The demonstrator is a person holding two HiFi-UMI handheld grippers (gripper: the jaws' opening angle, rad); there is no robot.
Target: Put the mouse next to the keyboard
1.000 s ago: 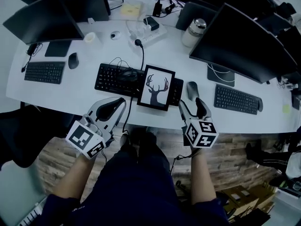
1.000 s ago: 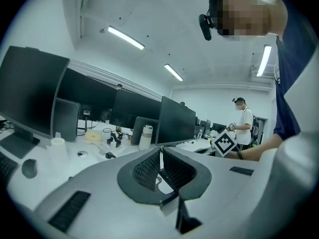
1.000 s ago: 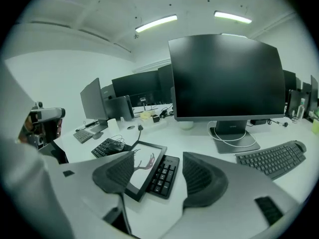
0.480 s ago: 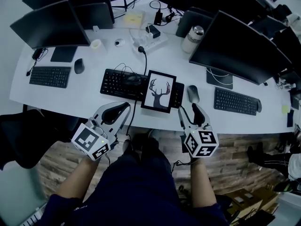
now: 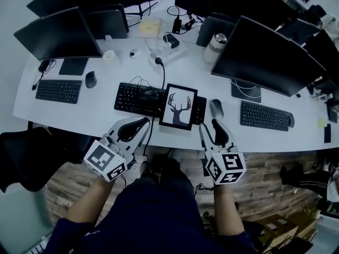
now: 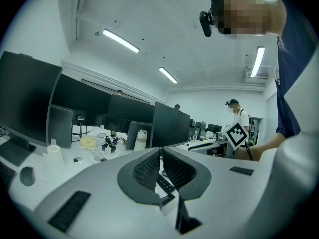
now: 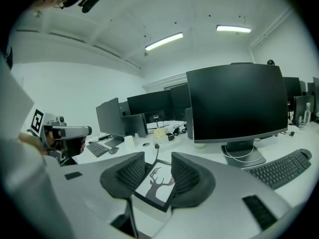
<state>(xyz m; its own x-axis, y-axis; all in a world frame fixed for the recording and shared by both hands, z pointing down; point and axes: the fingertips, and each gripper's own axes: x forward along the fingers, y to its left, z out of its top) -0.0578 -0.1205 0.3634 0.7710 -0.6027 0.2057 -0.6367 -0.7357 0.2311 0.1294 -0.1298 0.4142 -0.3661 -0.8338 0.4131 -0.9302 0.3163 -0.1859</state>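
Mouse point(image 5: 216, 108) lies on the desk point(image 5: 95, 112) beside the keyboard point(image 5: 139, 98), just beyond the right gripper point(image 5: 211, 128) fingers (half spread, just closing, empty). Left gripper point(image 5: 139, 125) fingers are pressed together.

The desk point(image 5: 95, 115) is white; the keyboard point(image 5: 135, 98) is black, the mouse point(image 5: 216, 108) dark grey. The framed picture point(image 5: 179, 107) shows a black antlered deer head on white, black-framed. The floor point(image 5: 265, 173) has brown wood planks.

Cool, dim light; ceiling tubes point(image 7: 163, 41) glare above the right tongs point(image 7: 158, 158); fisheye bends and darkens every edge; the counter point(image 7: 204, 151) beyond them is sharp.
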